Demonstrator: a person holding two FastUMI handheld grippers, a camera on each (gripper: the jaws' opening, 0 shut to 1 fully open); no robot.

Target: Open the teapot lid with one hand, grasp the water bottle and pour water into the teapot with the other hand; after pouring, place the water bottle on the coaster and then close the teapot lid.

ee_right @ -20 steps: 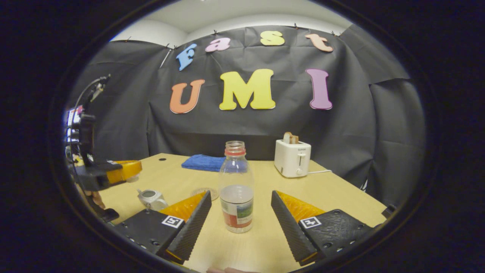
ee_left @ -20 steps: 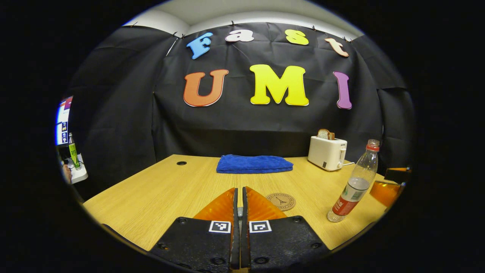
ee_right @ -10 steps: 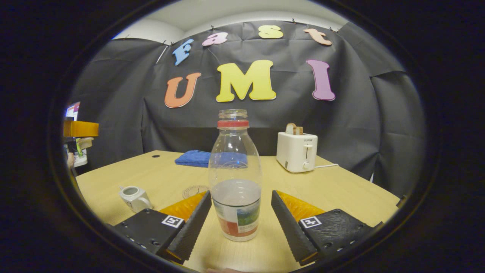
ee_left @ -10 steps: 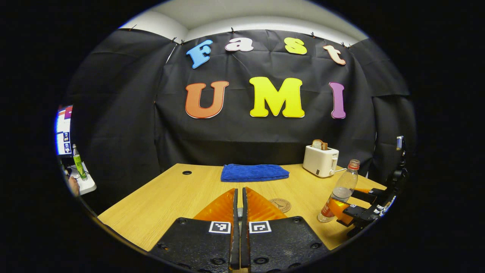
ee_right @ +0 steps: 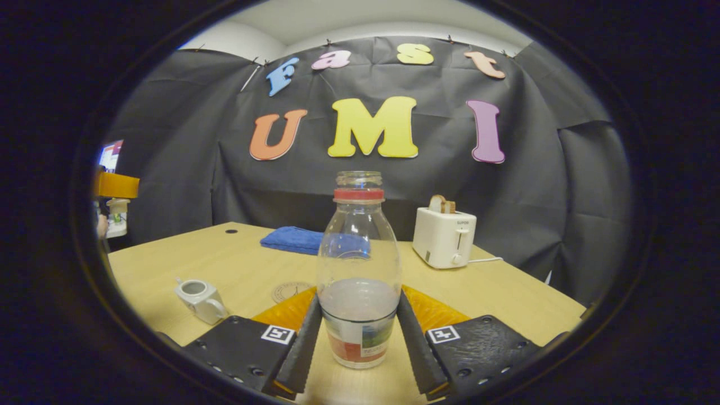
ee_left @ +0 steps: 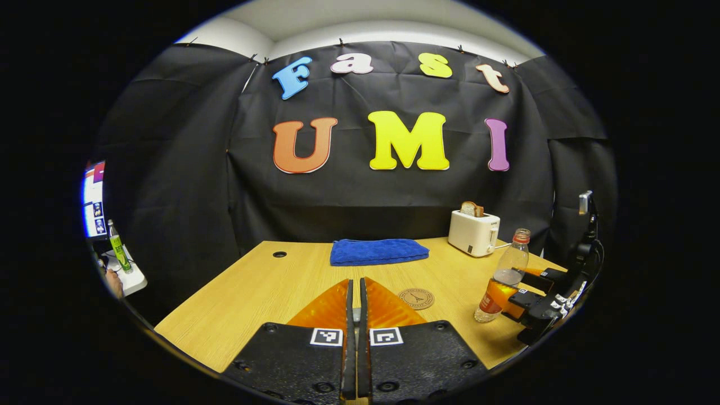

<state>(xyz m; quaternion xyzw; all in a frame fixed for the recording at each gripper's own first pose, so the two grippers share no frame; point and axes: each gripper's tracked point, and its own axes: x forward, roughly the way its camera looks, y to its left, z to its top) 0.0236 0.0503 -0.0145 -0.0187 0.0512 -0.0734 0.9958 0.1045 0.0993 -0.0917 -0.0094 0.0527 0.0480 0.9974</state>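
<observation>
The water bottle stands upright on the table, uncapped and roughly a third full, with the right gripper clamped on its lower body. The teapot, lid off, sits left of it; whether it holds anything is hard to make out. In the left gripper view, the left gripper is closed, its contents hidden, with the coaster bare just beyond.

Black cloth drapes the back and sides of the booth, pinned along its top edge beneath a pale wall and ceiling. A light wood surface with a round cable hole stands before it. At the far left, past the cloth, a lit screen glows above a small white shelf.
</observation>
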